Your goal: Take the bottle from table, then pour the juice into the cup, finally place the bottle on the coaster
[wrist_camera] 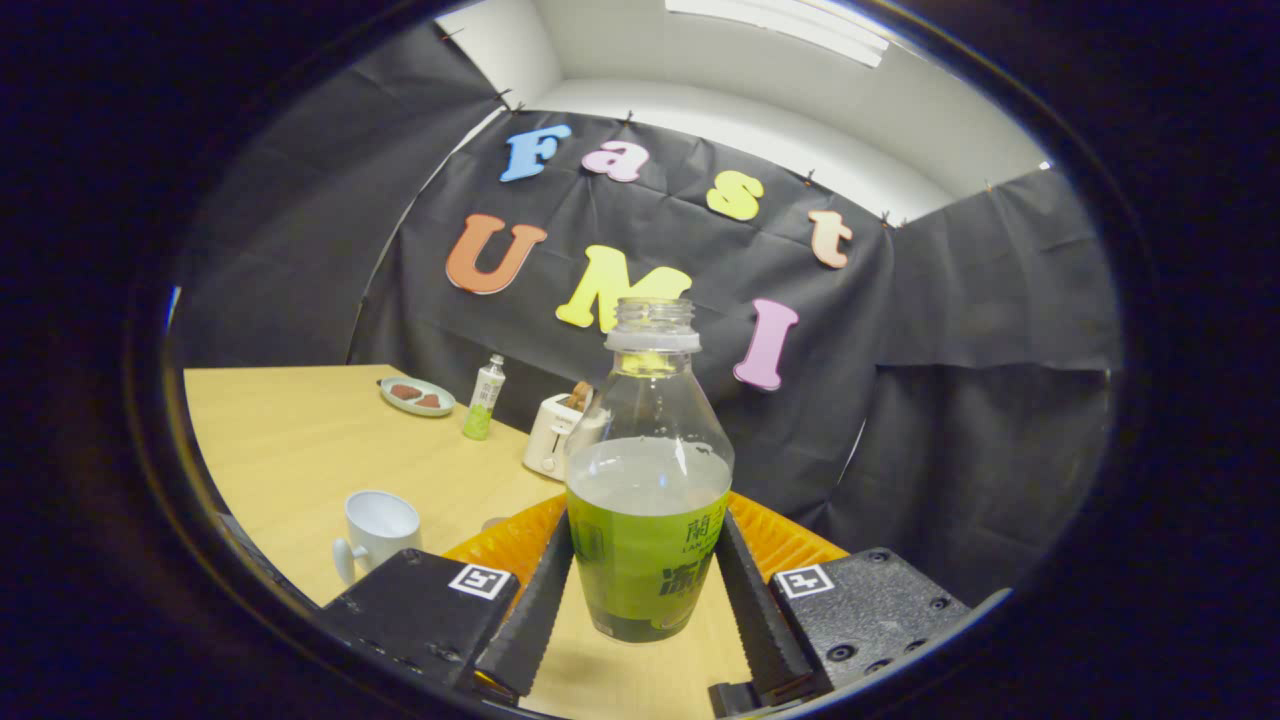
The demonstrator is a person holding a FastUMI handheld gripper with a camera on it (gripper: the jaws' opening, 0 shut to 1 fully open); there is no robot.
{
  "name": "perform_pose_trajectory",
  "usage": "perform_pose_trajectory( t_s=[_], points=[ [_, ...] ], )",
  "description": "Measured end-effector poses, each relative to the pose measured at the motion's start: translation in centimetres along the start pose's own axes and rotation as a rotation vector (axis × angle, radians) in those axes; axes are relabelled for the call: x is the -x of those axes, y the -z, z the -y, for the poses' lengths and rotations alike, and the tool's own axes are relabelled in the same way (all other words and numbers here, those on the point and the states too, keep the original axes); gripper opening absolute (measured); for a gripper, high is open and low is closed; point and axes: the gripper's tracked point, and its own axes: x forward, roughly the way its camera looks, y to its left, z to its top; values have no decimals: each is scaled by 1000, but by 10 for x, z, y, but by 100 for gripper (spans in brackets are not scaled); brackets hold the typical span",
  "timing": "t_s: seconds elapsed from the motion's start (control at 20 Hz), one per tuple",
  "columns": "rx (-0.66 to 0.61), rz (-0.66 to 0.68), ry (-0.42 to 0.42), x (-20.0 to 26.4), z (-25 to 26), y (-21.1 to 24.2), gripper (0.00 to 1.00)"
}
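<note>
Green-labelled bottle (pixel 648 480) seemingly gripped in claw (pixel 645 590).

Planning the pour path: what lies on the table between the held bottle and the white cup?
In the gripper view, only bare table separates the bottle, clamped in the gripper, from the white cup.

I see the open bottle (pixel 648 470) standing up, half full of green juice. The white cup (pixel 378 530) sits nearby, left of it.
</note>
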Motion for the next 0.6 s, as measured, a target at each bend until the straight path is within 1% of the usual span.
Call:
perform_pose_trajectory(
  t_s=[0.05, 0.25, 0.3, 0.45, 0.6],
  points=[
    [64, -3, 5, -1, 0, 1, 82],
    [323, -29, 84, -19, 0, 9, 82],
    [361, -35, 102, -24, 2, 11, 82],
    [424, -72, 104, -32, -4, 20, 82],
    [497, -62, 129, -33, -3, 10, 82]
  ],
)
